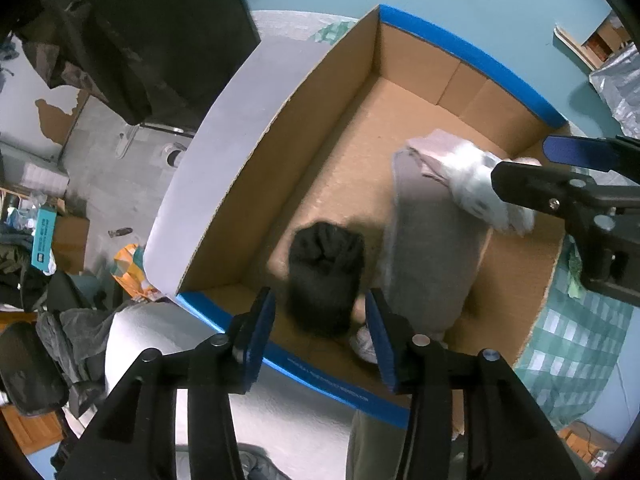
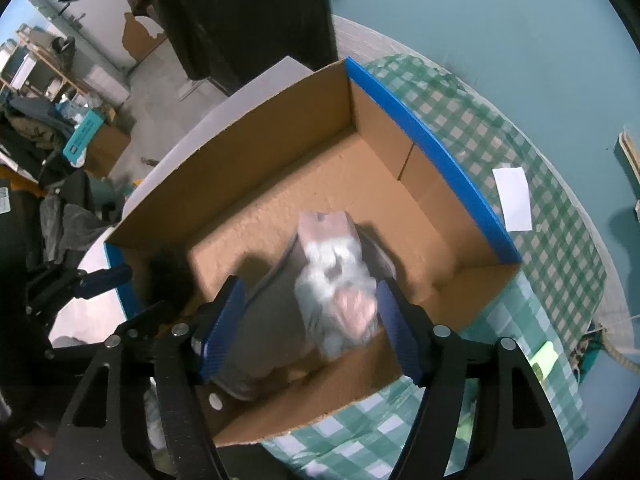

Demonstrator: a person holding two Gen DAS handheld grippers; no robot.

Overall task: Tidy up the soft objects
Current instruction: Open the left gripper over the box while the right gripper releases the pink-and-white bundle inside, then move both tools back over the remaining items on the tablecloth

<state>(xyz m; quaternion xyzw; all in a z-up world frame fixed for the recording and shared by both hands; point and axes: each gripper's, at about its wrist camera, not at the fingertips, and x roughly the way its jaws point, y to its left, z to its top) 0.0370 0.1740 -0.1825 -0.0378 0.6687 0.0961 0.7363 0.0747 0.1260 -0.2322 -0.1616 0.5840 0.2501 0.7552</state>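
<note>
An open cardboard box (image 1: 340,112) with blue tape on its rims holds soft things. A black fuzzy bundle (image 1: 326,272) lies at its near side, just beyond my open, empty left gripper (image 1: 320,340). Next to it lies a grey folded cloth (image 1: 432,248) with a white and pink plastic-wrapped bundle (image 1: 472,184) on top. In the right wrist view my right gripper (image 2: 308,328) is open above the box (image 2: 280,168), with the wrapped bundle (image 2: 340,296) blurred between its fingers, resting on the grey cloth (image 2: 272,328). The black bundle (image 2: 168,280) shows at the box's left corner.
The box stands on a green checked cloth (image 2: 540,240) over a round table. A white paper slip (image 2: 514,198) lies on the cloth to the right. A grey board (image 1: 224,152) leans along the box's left side. Clutter, bags and a cardboard carton (image 1: 68,236) fill the floor left.
</note>
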